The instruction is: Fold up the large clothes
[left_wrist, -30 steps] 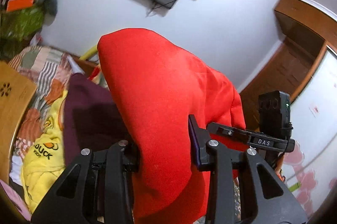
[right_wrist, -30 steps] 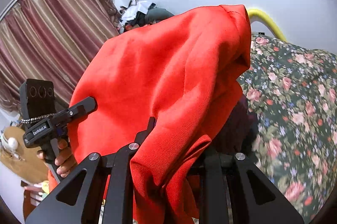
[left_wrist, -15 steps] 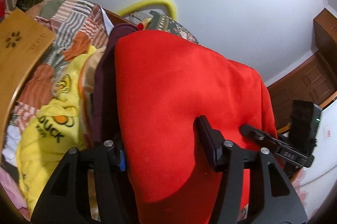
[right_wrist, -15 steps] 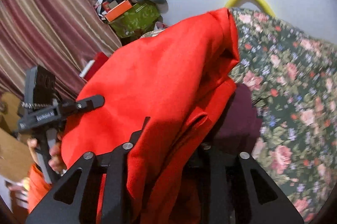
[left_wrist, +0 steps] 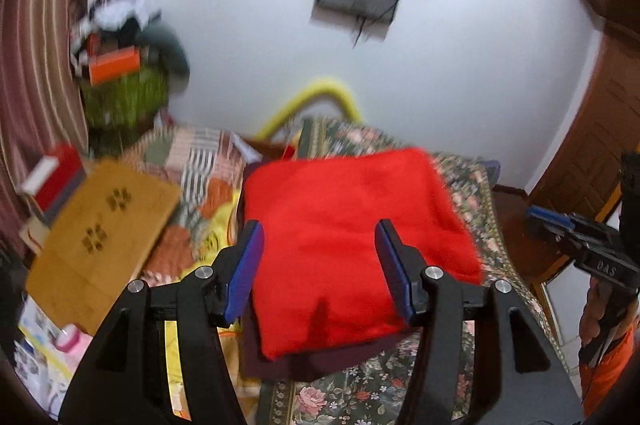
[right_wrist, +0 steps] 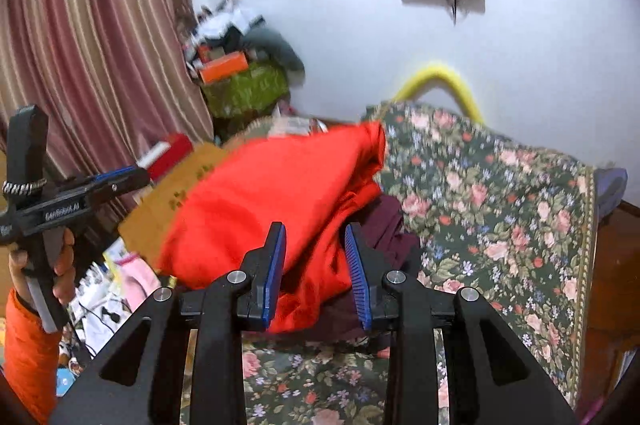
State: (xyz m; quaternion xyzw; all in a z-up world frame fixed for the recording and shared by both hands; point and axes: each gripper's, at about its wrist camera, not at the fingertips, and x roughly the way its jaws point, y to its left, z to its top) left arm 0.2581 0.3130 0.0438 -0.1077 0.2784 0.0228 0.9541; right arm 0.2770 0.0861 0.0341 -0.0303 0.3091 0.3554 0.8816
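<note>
Underneath, red garment (left_wrist: 352,245) mostly hides maroon cloth (left_wrist: 320,361).

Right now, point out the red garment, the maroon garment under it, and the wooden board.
red garment (left_wrist: 352,225): left wrist view, middle of top face.
maroon garment (left_wrist: 320,361): left wrist view, near edge.
wooden board (left_wrist: 104,241): left wrist view, centre.

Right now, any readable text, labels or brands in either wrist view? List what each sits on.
"GenRobot.AI": on the black left gripper, seen in the right wrist view.
"DAS": on the black right gripper, seen in the left wrist view; possibly part of a longer word.
Yellow printed garment: no print readable now.
Folded red garment: no text visible.
</note>
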